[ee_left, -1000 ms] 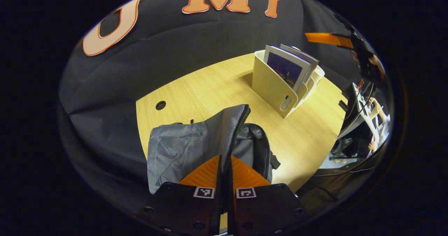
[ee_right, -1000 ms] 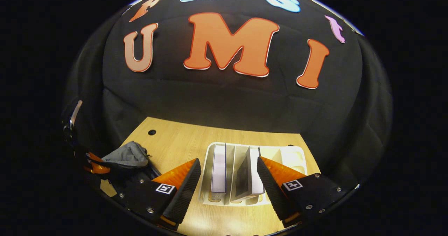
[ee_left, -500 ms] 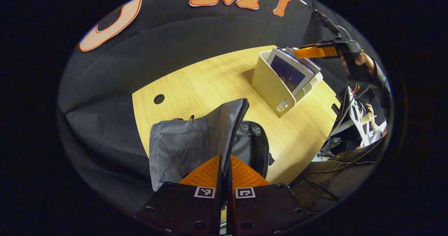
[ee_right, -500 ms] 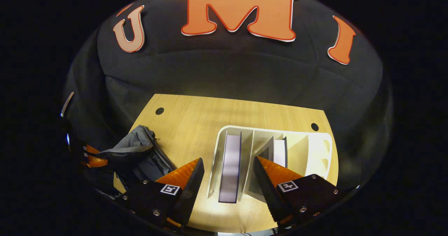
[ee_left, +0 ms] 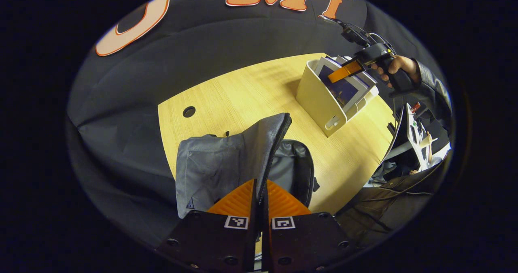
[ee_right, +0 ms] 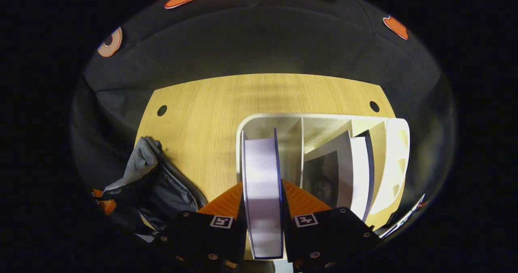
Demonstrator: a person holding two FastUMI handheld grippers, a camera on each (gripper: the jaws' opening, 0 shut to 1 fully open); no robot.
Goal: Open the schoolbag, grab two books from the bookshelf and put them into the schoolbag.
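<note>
On the left, I have my left gripper (ee_left: 259, 194) pinched closed on the zipper edge of the schoolbag (ee_left: 243, 163), holding its flap upright so the mouth gapes; the bag sits at the near left corner of the table (ee_left: 243, 90). If that thin fabric slides out from between the fingers, the flap will likely drop and close the opening. Moving right, the bookshelf (ee_right: 388, 159) stands toward the right edge of the table, and my right gripper (ee_right: 262, 202) has both fingers pressed against the covers of the first book (ee_right: 261, 184) in the leftmost slot. My worry is lifting at a tilt: the book could jam against the divider or drag the light shelf along. The second book (ee_right: 356, 171) leans in the next slot.
</note>
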